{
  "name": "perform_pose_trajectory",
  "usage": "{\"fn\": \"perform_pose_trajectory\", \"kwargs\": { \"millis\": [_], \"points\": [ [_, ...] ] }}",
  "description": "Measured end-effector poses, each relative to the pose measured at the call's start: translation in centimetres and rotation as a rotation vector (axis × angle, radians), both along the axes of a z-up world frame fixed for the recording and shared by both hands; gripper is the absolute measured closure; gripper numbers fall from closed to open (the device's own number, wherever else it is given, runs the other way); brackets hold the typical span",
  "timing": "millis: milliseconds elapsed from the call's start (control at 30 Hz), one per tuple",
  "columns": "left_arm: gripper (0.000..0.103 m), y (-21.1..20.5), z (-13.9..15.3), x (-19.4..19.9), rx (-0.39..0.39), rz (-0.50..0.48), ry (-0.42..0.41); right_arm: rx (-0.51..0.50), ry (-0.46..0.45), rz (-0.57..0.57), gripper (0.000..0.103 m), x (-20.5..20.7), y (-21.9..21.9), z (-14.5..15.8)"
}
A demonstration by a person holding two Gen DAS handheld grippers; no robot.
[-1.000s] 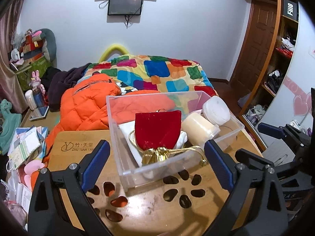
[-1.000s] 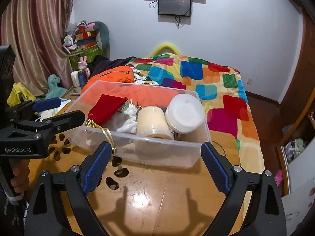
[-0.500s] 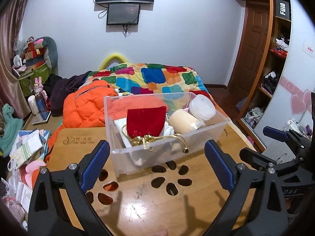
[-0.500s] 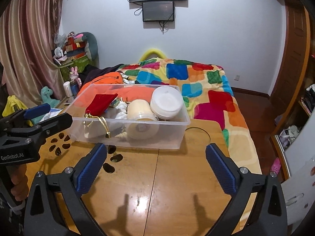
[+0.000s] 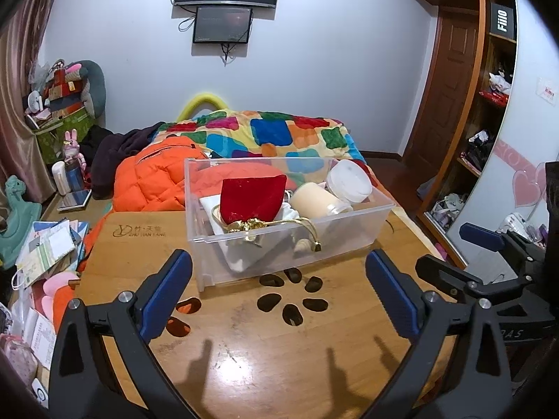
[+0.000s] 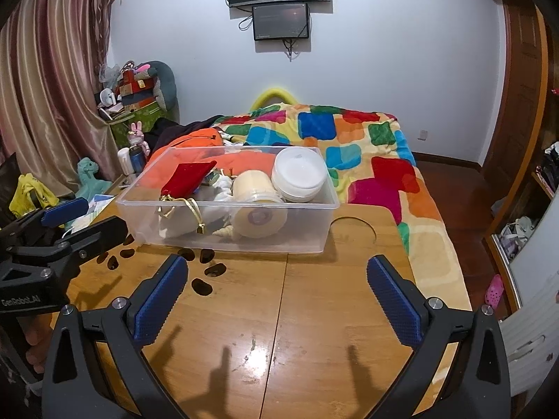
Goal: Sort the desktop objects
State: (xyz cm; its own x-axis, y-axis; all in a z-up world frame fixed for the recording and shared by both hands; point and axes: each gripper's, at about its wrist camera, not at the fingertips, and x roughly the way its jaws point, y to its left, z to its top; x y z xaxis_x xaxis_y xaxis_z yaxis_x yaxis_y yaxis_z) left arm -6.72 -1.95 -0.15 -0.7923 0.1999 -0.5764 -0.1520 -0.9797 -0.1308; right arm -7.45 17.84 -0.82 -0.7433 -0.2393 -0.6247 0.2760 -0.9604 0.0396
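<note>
- Sitting mid-frame on the wooden table (image 5: 244,342), the clear box (image 5: 349,234) holds pouch (image 5: 251,197), jars, cloth.
- Both grippers, left (image 5: 277,288) and right (image 6: 276,291), have backed away, wide and empty; sorting looks finished.

The left gripper (image 5: 278,272) is pointing forward and downward, its jaws standing wide apart with nothing between the blue pads (image 5: 167,293). The right gripper (image 6: 277,279) is pointing forward and downward in the same manner, jaws spread fully and gripping nothing. Each gripper is showing at the edge of the other's view, side by side. A hand (image 6: 33,349) is gripping the left gripper's handle from below.
</note>
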Motion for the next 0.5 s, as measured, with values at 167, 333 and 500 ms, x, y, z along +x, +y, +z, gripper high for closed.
{"fn": "perform_pose_trajectory", "kwargs": {
  "millis": [167, 333, 500],
  "points": [
    [0.002, 0.11, 0.01, 0.17, 0.000, -0.001, 0.005, 0.015, 0.014, 0.003, 0.001, 0.28, -0.08, 0.24],
    [0.002, 0.11, 0.08, 0.25, -0.007, 0.014, 0.010, 0.020, 0.024, 0.011, 0.001, 0.42, -0.19, 0.44],
    [0.002, -0.38, -0.07, 0.29, 0.012, 0.018, 0.004, 0.031, 0.022, 0.013, 0.001, 0.69, -0.21, 0.29]
  ]
}}
